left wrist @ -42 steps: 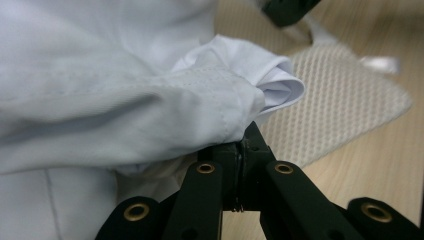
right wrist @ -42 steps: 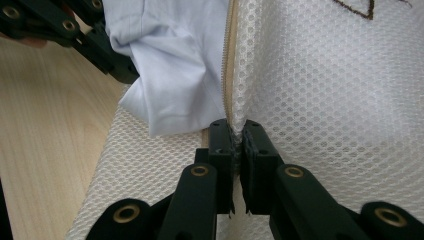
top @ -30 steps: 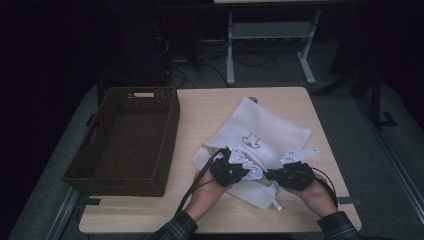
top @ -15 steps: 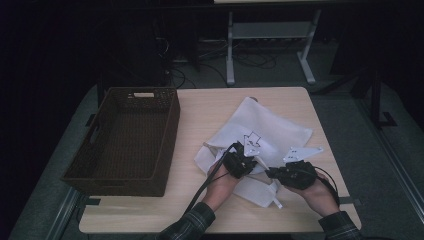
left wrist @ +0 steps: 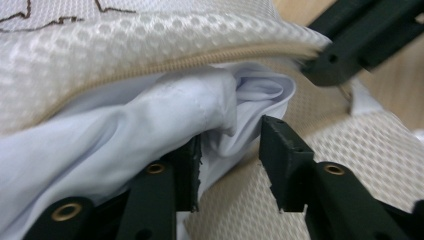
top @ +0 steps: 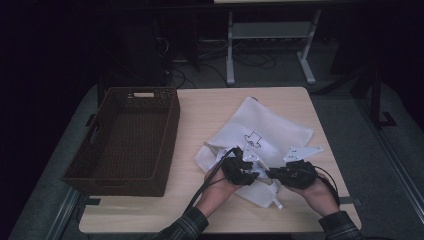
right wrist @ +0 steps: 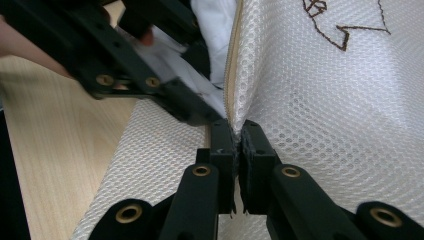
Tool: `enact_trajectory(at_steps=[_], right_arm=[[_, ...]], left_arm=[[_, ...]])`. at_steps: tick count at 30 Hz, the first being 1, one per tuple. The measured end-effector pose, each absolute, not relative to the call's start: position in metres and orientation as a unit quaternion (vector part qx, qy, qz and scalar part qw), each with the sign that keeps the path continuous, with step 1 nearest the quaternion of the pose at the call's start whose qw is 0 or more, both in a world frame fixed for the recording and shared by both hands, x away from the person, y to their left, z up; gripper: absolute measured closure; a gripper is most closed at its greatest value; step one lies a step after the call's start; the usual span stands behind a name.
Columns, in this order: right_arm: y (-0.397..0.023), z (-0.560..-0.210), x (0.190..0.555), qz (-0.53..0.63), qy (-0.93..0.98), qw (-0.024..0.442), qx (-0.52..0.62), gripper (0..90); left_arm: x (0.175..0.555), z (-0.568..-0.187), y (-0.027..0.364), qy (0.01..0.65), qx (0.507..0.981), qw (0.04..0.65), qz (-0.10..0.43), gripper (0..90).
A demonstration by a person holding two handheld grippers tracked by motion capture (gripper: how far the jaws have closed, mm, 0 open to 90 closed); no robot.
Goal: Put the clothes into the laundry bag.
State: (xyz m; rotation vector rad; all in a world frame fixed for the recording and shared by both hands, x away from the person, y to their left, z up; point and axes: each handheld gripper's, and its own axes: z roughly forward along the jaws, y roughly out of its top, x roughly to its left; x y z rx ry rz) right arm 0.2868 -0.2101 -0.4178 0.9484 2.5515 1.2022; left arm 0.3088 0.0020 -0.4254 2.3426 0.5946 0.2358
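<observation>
A white mesh bag (top: pixel 272 127) with a small dark drawing lies on the table. Its beige zipper edge (left wrist: pixel 200 57) stands open, and a white cloth (left wrist: pixel 150 125) bulges out of the mouth. My left gripper (left wrist: pixel 230 145) is at that mouth. Its jaws have just been opening and now stand apart, with a fold of the cloth loose between them. My right gripper (right wrist: pixel 237 132) is shut on the bag's zipper edge and holds it up. In the high view the left gripper (top: pixel 245 167) and right gripper (top: pixel 280 175) sit close together at the bag's near end.
A dark woven basket (top: pixel 170 125) stands on the left of the wooden table (top: pixel 215 107), a hand's width from the bag. A metal stand (top: pixel 270 35) and cables lie on the floor beyond the far edge.
The left hand has shifted slightly to the right, towards the bag's mouth. The right hand has stayed where it was.
</observation>
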Motion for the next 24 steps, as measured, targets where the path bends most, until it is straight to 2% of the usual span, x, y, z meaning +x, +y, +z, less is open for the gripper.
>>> enact_trajectory(at_steps=[4,9,16,21,24], right_arm=[[-0.21,-0.419,0.287,0.402,0.855,0.082,0.316,84.4],[-0.21,-0.419,0.287,0.401,0.856,0.082,0.316,84.4],[-0.209,-0.419,0.287,0.399,0.857,0.083,0.316,84.4],[-0.208,-0.42,0.288,0.399,0.858,0.083,0.314,84.4],[-0.208,-0.42,0.287,0.398,0.858,0.082,0.314,84.4]], left_arm=[[0.305,-0.418,0.015,0.232,0.903,0.351,0.082,54.0],[0.3,-0.406,0.035,0.241,0.897,0.364,0.075,53.6],[0.299,-0.39,0.067,0.26,0.887,0.366,0.109,52.3],[0.312,-0.392,0.074,0.277,0.881,0.366,0.118,50.5],[0.321,-0.397,0.072,0.282,0.88,0.363,0.12,52.8]])
